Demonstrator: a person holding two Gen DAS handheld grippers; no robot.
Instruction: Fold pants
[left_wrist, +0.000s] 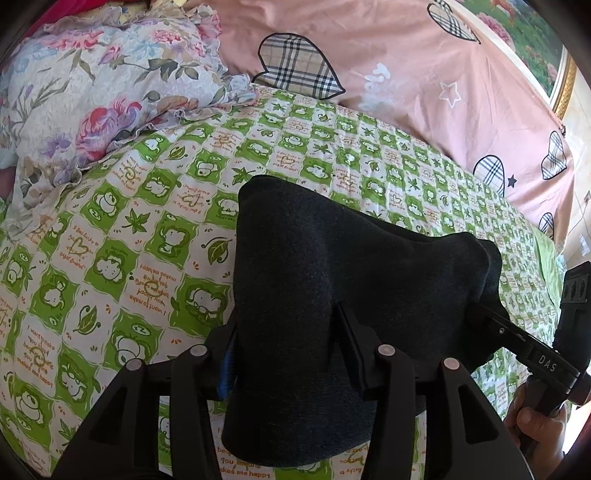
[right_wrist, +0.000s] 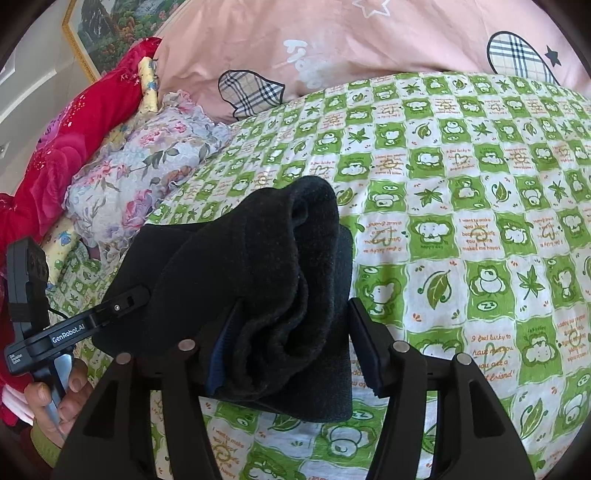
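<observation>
pants: dark pants, already bunched into a thick folded bundle, sitting on the bed on the green checkered sheet, closer to the near edge than to the pillows at the far edge

left gripper: left gripper has its fingers around the near end of the bundle. They look parted, with a gap on the right side, so I'd say the cloth is between them but not really pinched

right gripper: right gripper has the same deal on the other end. Fingers apart, the rolled layers sit between them, and there's clear daylight next to the right finger

step: looks like letting go after laying a fold down, just my read

how to do it well: spread both sets of fingers fully before backing out, otherwise the fuzzy fabric snags a pad and drags the top layer open. Pull back along the way the fingers point and don't lift, so the bundle stays flat

watch out: the right end is lumpy, with a roll of cloth sticking up. It probably wants a press or a smooth-over or the fold will spring back

other stuff: floral pillow and pink duvet along the far edge, well clear of the pants
</observation>
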